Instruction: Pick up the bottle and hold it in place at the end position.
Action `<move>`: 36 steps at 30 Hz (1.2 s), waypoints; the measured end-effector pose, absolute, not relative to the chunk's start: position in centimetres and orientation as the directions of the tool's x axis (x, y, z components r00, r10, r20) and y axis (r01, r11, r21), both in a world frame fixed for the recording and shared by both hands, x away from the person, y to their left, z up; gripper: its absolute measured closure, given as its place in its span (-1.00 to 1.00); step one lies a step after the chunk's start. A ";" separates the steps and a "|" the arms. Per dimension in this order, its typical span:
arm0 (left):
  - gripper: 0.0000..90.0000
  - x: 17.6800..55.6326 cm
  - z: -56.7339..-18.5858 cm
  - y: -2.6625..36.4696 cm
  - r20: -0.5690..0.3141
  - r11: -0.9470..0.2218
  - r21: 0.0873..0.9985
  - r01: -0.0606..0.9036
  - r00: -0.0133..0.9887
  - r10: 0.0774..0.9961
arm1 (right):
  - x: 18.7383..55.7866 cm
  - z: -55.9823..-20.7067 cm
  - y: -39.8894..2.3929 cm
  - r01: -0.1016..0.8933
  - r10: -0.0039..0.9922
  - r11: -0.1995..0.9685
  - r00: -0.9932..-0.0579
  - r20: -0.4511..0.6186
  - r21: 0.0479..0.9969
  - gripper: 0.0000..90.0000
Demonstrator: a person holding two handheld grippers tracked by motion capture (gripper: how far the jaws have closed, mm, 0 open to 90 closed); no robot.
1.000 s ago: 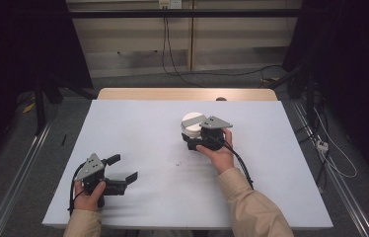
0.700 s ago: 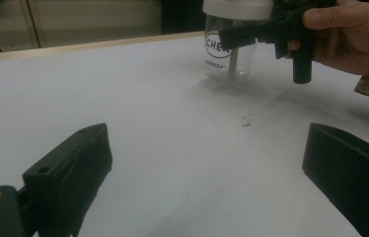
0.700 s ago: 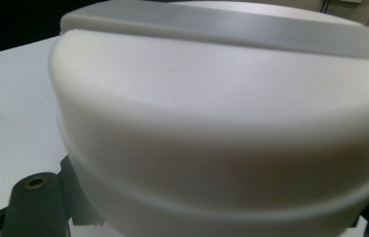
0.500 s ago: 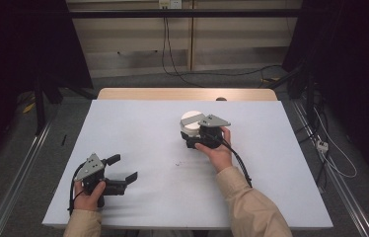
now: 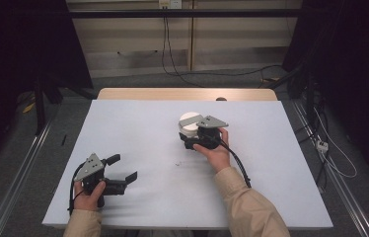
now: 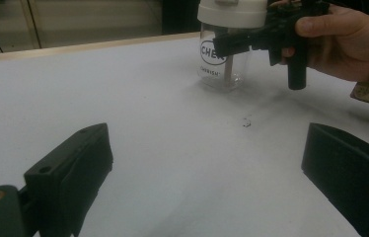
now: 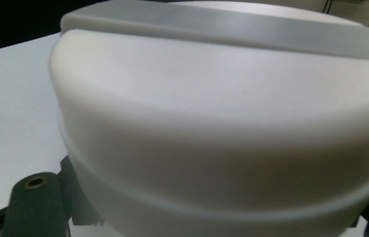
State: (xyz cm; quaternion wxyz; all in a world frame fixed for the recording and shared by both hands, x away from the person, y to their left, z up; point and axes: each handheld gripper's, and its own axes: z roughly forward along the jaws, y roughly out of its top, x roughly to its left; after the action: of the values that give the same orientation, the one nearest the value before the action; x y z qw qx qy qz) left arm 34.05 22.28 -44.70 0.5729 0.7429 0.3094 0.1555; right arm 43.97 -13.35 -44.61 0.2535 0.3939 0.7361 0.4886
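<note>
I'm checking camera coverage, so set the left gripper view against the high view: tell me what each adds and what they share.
The left gripper view adds the jar's clear glass body with its printed label, standing on the table under the white lid. The high view adds the left gripper resting open near the table's front left, both sleeves, and the floor cables. Both share the lid, the table, and the right gripper at the jar.

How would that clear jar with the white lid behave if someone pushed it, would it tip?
The jar looks like rigid clear glass or plastic, so probably stiff, perhaps breakable. It seems nearly empty, so likely light. It stands upright under a wide white lid with the right gripper at it, so a low push might slide it, a high one tip it.
</note>
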 end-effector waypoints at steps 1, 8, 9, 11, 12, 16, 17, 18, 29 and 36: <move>-0.89 34.1 -44.7 22.3 -0.122 -0.153 0.947 0.281 0.760 0.638 | 44.0 -44.6 -13.3 0.331 0.827 0.212 -0.562 0.012 0.920 -0.59; -0.89 34.1 -44.7 22.3 -0.124 -0.153 0.947 0.282 0.761 0.637 | 44.0 -44.9 -13.0 0.335 0.825 0.209 -0.565 0.018 0.919 -0.59; -0.89 34.1 -44.8 22.2 -0.124 -0.154 0.947 0.283 0.761 0.637 | 44.0 -44.9 -13.0 0.336 0.824 0.209 -0.566 0.019 0.918 -0.59; -0.89 34.1 -44.7 22.2 -0.122 -0.156 0.947 0.281 0.762 0.636 | 44.0 -45.0 -12.9 0.336 0.823 0.209 -0.567 0.020 0.918 -0.59; -0.89 34.1 -44.7 22.3 -0.121 -0.158 0.947 0.281 0.763 0.635 | 43.9 -45.0 -12.8 0.337 0.821 0.211 -0.571 0.021 0.918 -0.59; -0.89 34.1 -44.8 22.2 -0.125 -0.154 0.946 0.284 0.763 0.635 | 43.9 -45.1 -12.6 0.337 0.818 0.209 -0.575 0.025 0.918 -0.59; -0.89 34.1 -44.8 22.2 -0.125 -0.155 0.946 0.284 0.763 0.634 | 43.8 -45.1 -12.5 0.337 0.818 0.210 -0.575 0.024 0.918 -0.59; -0.89 34.1 -44.8 22.2 -0.124 -0.156 0.946 0.283 0.764 0.634 | 43.8 -45.1 -12.5 0.336 0.817 0.210 -0.576 0.024 0.918 -0.59; -0.89 34.1 -44.8 22.2 -0.122 -0.164 0.944 0.285 0.767 0.629 | 43.7 -45.2 -12.1 0.337 0.809 0.208 -0.587 0.032 0.918 -0.59; -0.89 34.1 -44.8 22.1 -0.126 -0.161 0.944 0.287 0.768 0.628 | 43.6 -45.2 -11.7 0.332 0.806 0.212 -0.591 0.027 0.919 -0.59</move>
State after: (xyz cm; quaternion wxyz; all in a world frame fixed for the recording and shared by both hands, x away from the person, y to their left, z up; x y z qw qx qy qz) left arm 34.12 22.08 -44.85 0.5704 0.7473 0.3064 0.1495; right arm 43.62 -11.70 -45.24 0.2387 0.3839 0.7411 0.4964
